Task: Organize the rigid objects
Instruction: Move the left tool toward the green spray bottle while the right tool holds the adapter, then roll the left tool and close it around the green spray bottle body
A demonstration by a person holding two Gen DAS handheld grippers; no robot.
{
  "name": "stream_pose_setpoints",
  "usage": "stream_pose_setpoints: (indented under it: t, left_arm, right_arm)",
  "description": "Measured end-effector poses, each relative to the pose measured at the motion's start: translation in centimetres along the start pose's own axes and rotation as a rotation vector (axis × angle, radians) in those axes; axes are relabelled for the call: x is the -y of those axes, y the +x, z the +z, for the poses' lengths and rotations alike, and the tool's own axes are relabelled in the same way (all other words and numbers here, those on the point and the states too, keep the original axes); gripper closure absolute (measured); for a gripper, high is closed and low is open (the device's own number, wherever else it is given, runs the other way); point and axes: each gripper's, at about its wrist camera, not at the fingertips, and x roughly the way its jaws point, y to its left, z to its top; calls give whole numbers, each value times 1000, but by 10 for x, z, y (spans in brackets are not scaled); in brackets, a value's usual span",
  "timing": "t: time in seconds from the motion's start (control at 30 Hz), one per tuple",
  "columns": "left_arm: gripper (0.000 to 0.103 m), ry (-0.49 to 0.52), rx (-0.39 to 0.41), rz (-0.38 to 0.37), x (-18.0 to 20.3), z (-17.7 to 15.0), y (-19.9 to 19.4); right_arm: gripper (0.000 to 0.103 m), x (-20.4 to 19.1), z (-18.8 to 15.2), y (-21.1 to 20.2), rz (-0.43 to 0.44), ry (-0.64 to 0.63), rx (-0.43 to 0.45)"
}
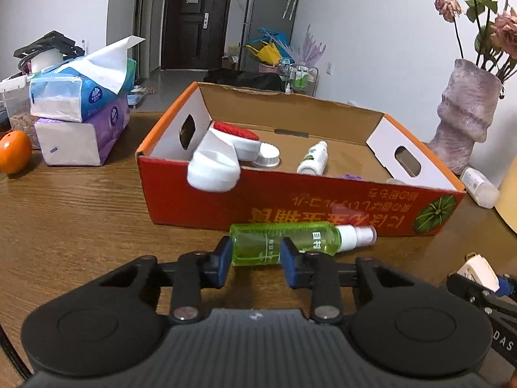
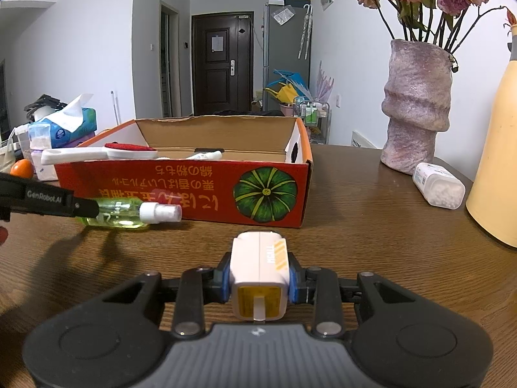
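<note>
Main risk: the green spray bottle [image 1: 284, 242] is round, slick plastic and the left gripper [image 1: 255, 260] has it near the base end, not mid-body — on lift the capped nozzle end will likely sag or the bottle will roll out of the pads. It also lies just in front of the red cardboard box [image 1: 307, 207] wall, so a low carry could clip the rim. The lint brush [image 1: 223, 158] already overhangs that near rim and could get knocked out.

Left pads are closed in on the bottle, one each side of its body, bottle lying sideways across the fingers on the wooden table [image 1: 80, 226].

Right gripper [image 2: 258, 283] is clamped on a white-and-yellow charger plug [image 2: 258, 274], prong facing the camera, held squarely between the blue pads, short of the box — grip looks solid.
</note>
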Motion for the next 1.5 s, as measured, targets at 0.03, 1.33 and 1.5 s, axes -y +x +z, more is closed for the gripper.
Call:
stream_pose_setpoints:
  t: [0.03,1.33,1.5]
  left_arm:
    - [74,0,-10,-3,1,-1,0]
    - [19,10,-73,80,47,-3,20]
    - [15,-2,2,59,45,3,3]
  right_arm:
    - [72,0,0,0,0,-1,0]
    - [72,2,1,-2,36,16,-7]
    - [72,2,1,-3,45,18,-7]
